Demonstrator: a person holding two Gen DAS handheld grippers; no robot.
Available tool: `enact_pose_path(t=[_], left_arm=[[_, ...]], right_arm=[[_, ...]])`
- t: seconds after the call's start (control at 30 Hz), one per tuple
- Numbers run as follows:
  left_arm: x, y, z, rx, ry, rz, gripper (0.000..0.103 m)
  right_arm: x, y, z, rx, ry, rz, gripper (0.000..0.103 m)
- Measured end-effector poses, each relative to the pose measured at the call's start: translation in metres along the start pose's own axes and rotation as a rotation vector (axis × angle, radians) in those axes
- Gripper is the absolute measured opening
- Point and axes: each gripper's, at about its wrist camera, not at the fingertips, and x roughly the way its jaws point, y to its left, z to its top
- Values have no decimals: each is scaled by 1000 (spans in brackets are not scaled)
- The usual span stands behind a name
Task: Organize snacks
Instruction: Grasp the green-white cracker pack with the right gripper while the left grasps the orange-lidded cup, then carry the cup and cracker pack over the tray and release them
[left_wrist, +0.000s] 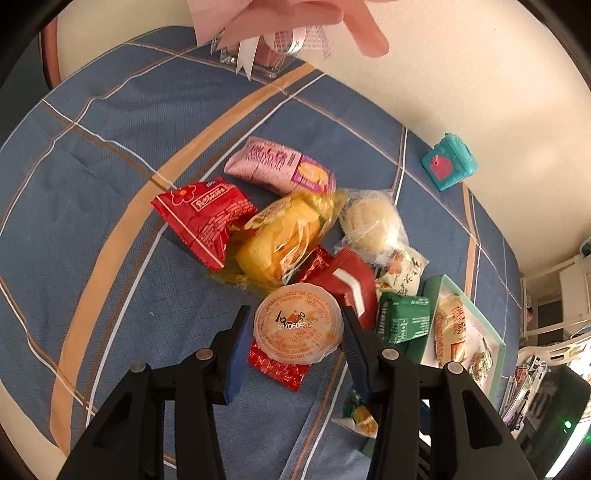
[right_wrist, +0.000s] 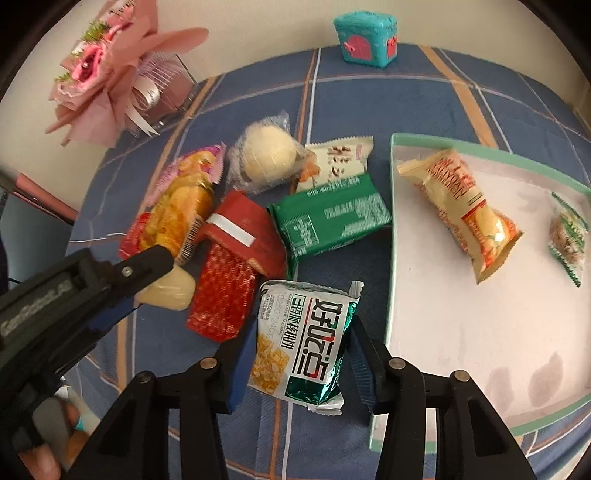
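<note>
Right wrist view shows how far I am: the mint-rimmed tray (right_wrist: 392, 206) sits on the blue checked desk (right_wrist: 369, 85) with only two snacks inside, an orange-and-cream packet (right_wrist: 461, 214) and a small green-edged sweet (right_wrist: 569, 240), so I judge the sorting barely begun. Most of the snacks lie in a heap just left of the tray: a green packet (right_wrist: 332, 218), a red box (right_wrist: 243, 232), a yellow cake in clear wrap (right_wrist: 181, 206), a round pale bun (right_wrist: 267, 160) and a white sachet (right_wrist: 340, 158). My right gripper (right_wrist: 299, 343) is clenched on a white-and-green cracker packet (right_wrist: 303, 339), both blue pads against its sides, close beside the tray's near-left edge. In the left wrist view my left gripper (left_wrist: 295, 332) grasps a round jelly cup (left_wrist: 298, 329) by its sides, over a red wrapper (left_wrist: 277, 369) at the heap's near edge. Both pieces look ready for the tray next.
</note>
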Motion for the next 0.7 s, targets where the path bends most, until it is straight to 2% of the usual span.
enact_pose_path(t=[0.3,0.7], left_arm=[[-24,-6,3,20,-75,-6,48],[-33,-22,-3,43,-110,4,48]], right_arm=[[-51,-5,-2,5,-102,46,50],[-51,-29,-1,40,-78,14,50]])
